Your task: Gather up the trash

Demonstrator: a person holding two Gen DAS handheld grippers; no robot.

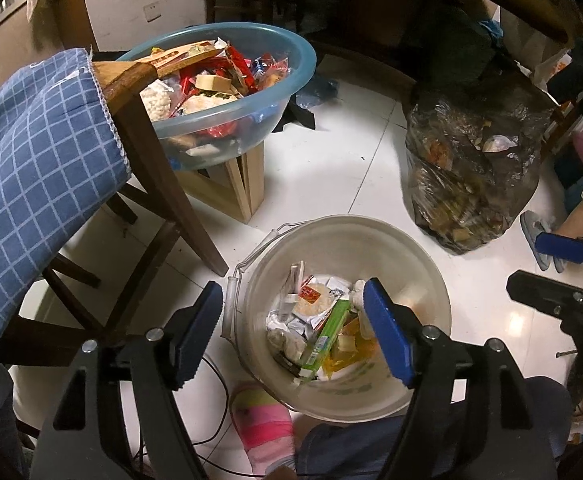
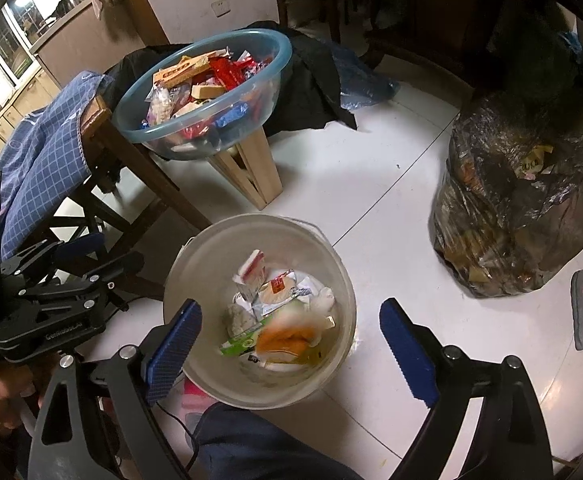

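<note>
Little writing can be read. On the body of the left gripper (image 2: 71, 264), seen from the right wrist, a white maker's mark is printed, too small to spell out with certainty. A tan carton in the basin (image 2: 279, 46) carries red lettering that cannot be made out, and a red label sits on a round wrapped snack (image 1: 311, 300) in the bucket (image 1: 431, 280).

The trash (image 1: 315, 332) is seen lying in the bottom of the bucket, a pale round pail with a wire handle, set on the white tiled floor (image 1: 351, 160) just ahead of a person's knee (image 1: 351, 448). The pile is made up of crumpled white and silver wrappers, a green box (image 1: 325, 340) lying slantwise, yellow-orange packets and the round snack. From the right wrist an orange and white piece (image 2: 287, 332) is shown blurred over the pile.

The left gripper (image 1: 291, 336) is held over the bucket with its blue pads apart and nothing clamped between them. The right gripper (image 2: 291, 344) is likewise spread wide above the bucket, with nothing between its pads.

Behind the bucket, the blue translucent basin, heaped with red, white and tan packets, is perched on a light wooden stool (image 1: 235, 188). A checked blue cloth (image 1: 31, 160) is draped over a dark wooden chair (image 1: 151, 152) at the left. A full dark trash bag (image 1: 475, 168) stands on the floor at the right, well apart from the bucket.
</note>
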